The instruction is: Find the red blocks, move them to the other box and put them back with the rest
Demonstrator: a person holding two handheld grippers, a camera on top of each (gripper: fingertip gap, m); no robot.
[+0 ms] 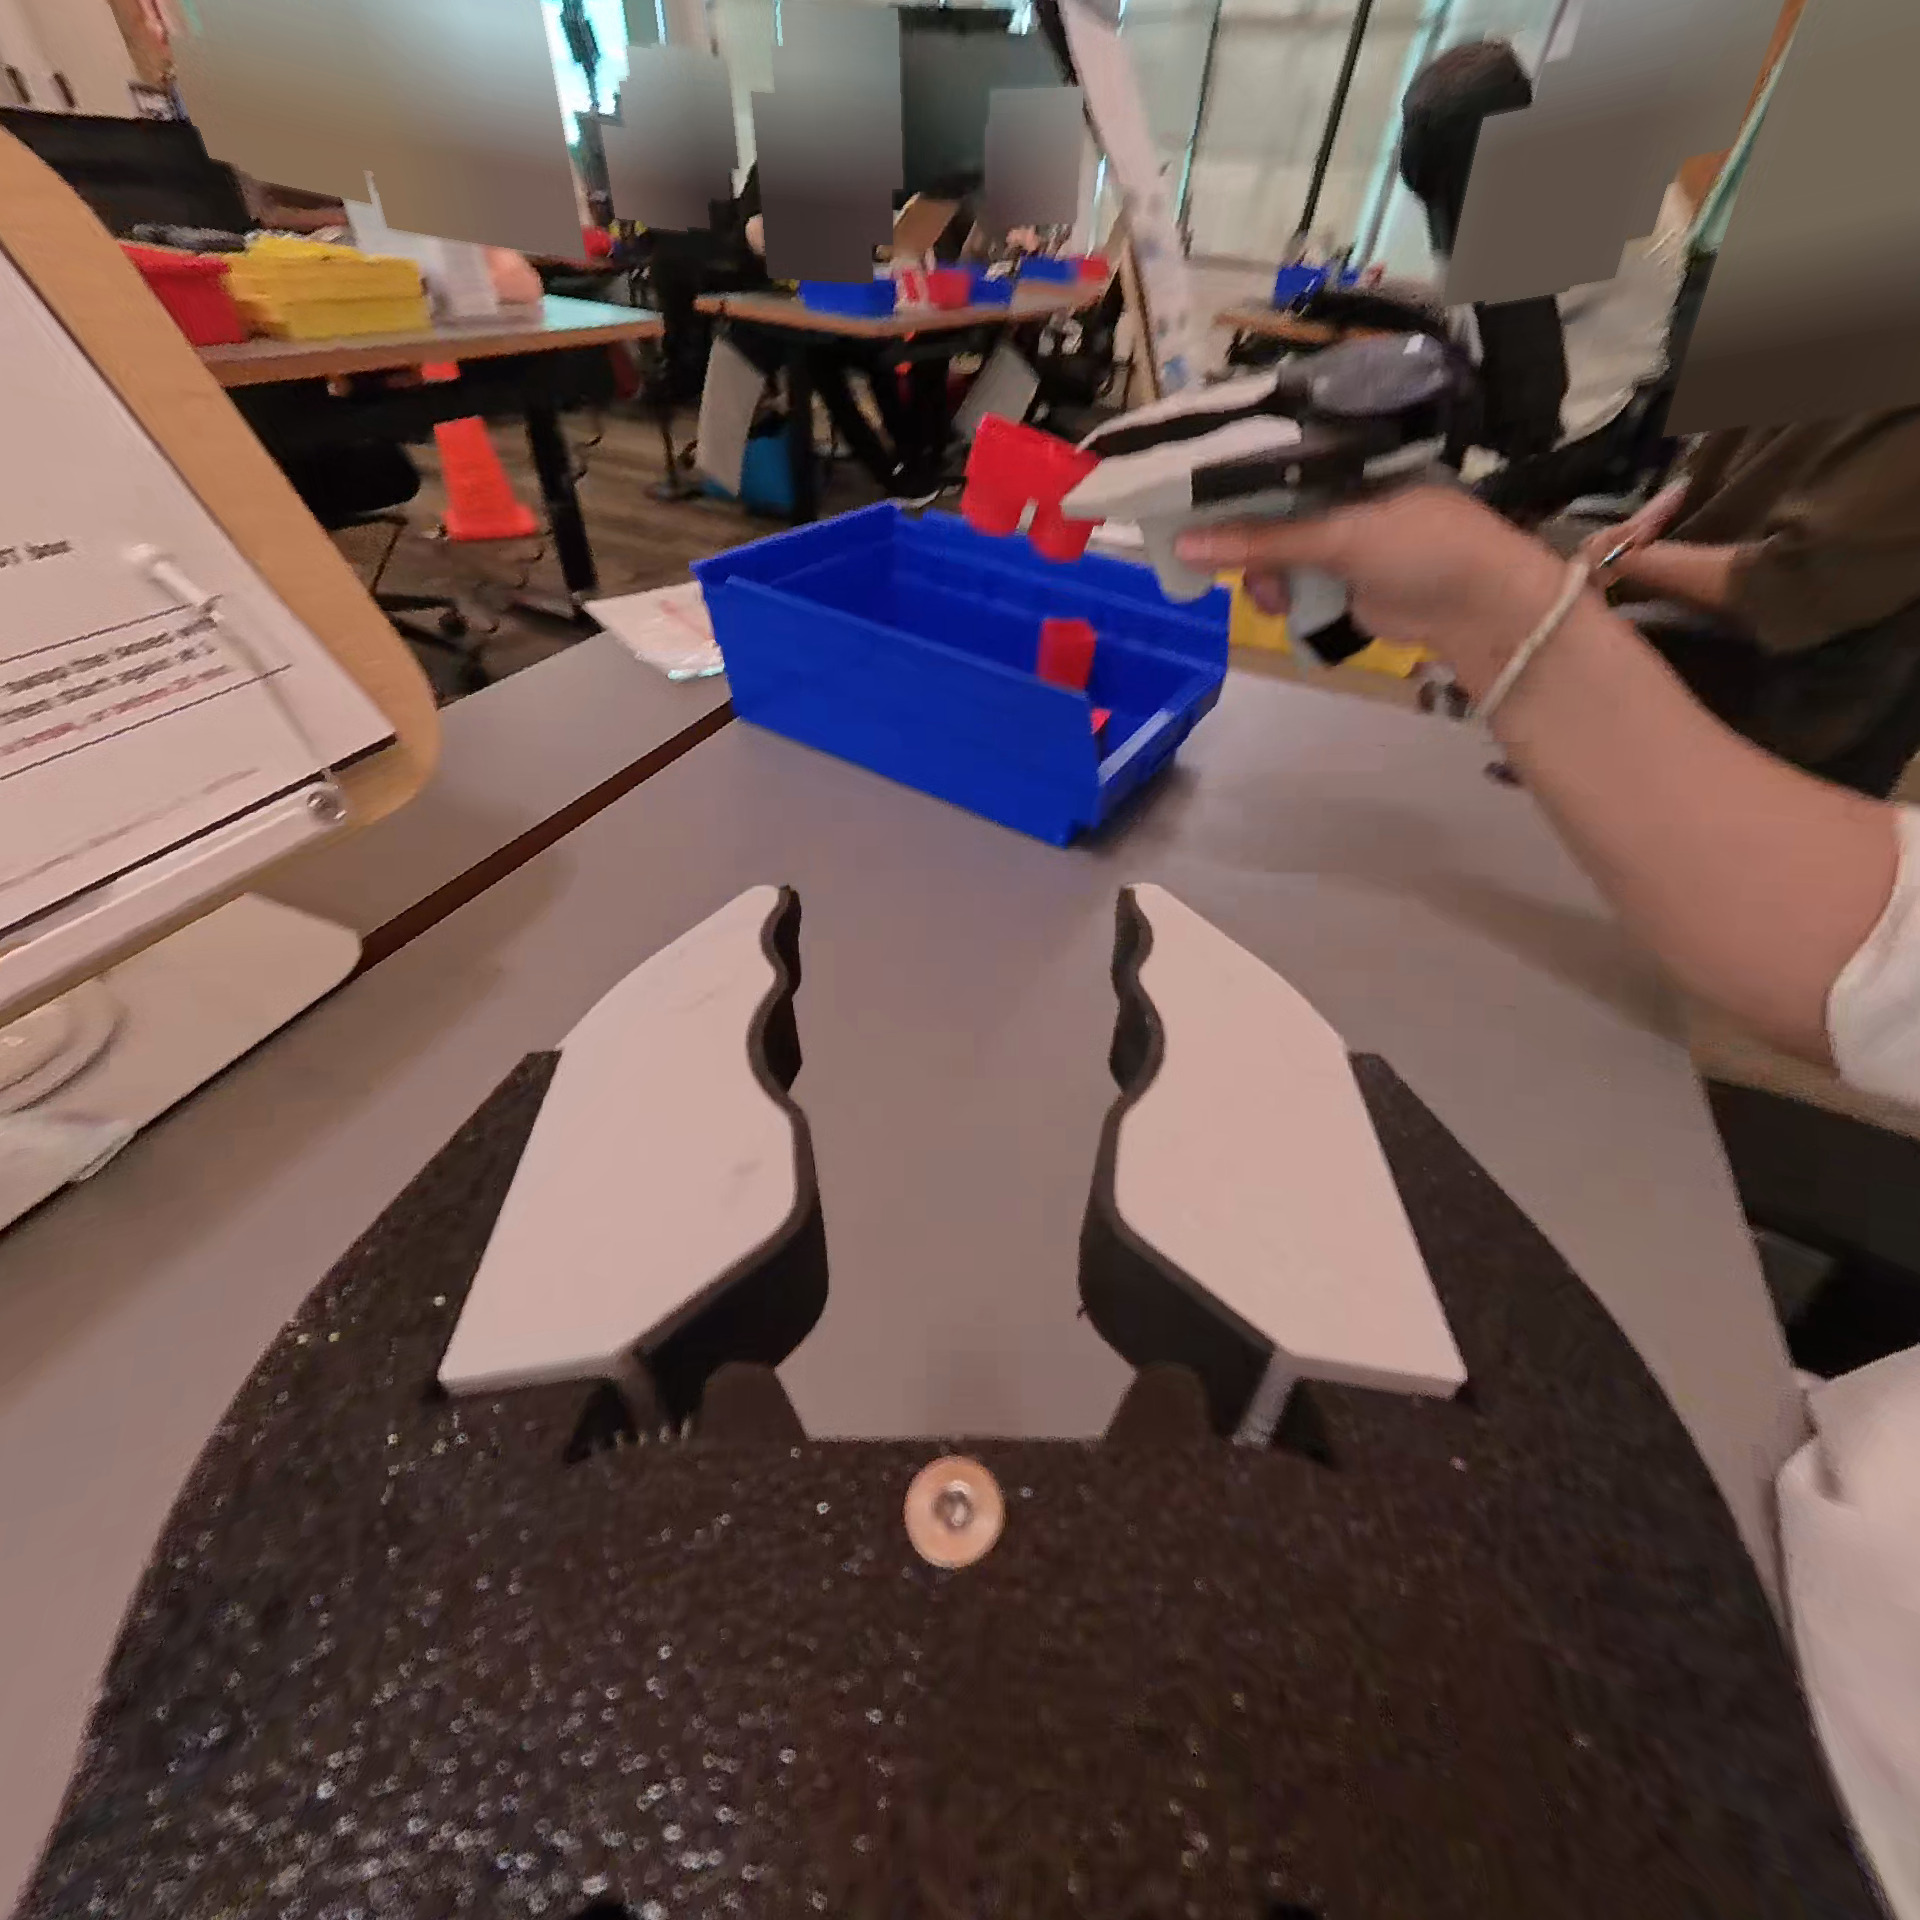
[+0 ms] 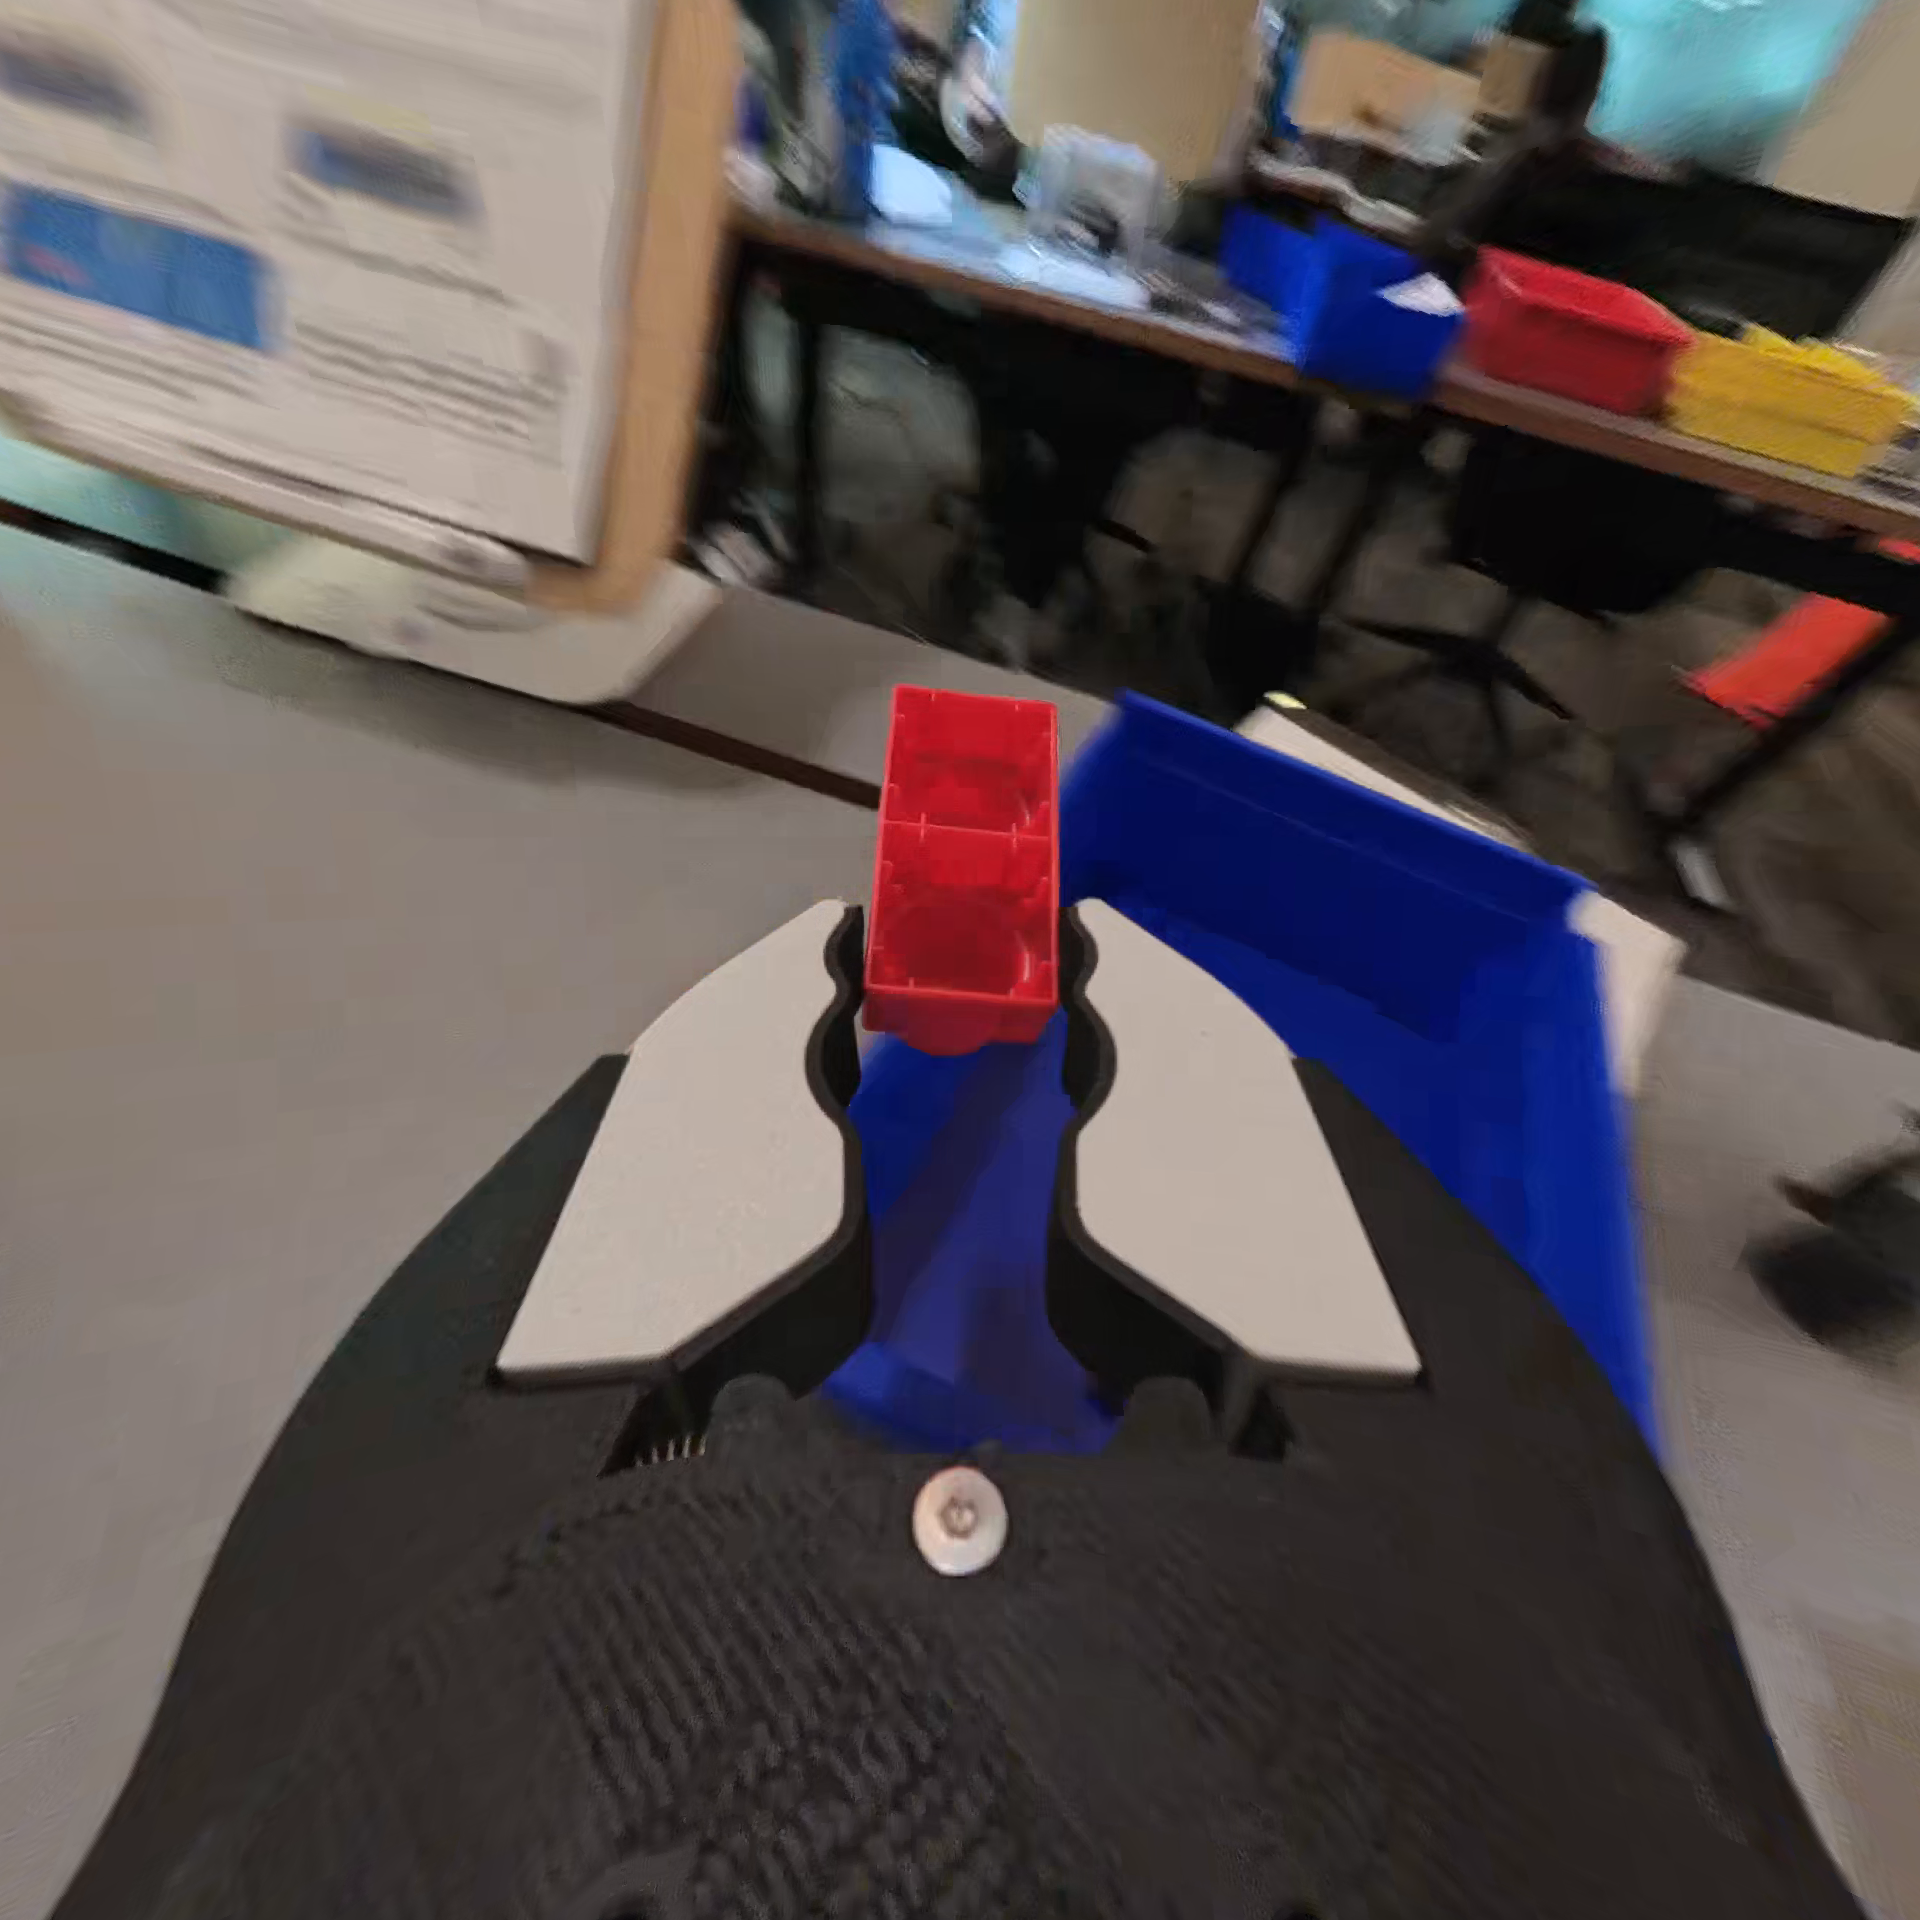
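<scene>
My right gripper [image 2: 961,951] is shut on a red block [image 2: 964,868], hollow underside facing the camera, held in the air above a blue box [image 2: 1351,904]. The left wrist view shows the same gripper [image 1: 1081,483] holding the red block [image 1: 1023,483] over the blue box [image 1: 894,707], where another red block [image 1: 1067,652] stands upright inside. My left gripper [image 1: 956,925] is open and empty, low over the grey table [image 1: 1299,883], short of the blue box.
A slanted sign board on a white stand [image 1: 156,665] is at the left of the table. The person's forearm [image 1: 1662,790] reaches in from the right. Papers [image 1: 665,623] lie behind the box. Other tables with red, yellow and blue bins [image 2: 1579,332] stand behind.
</scene>
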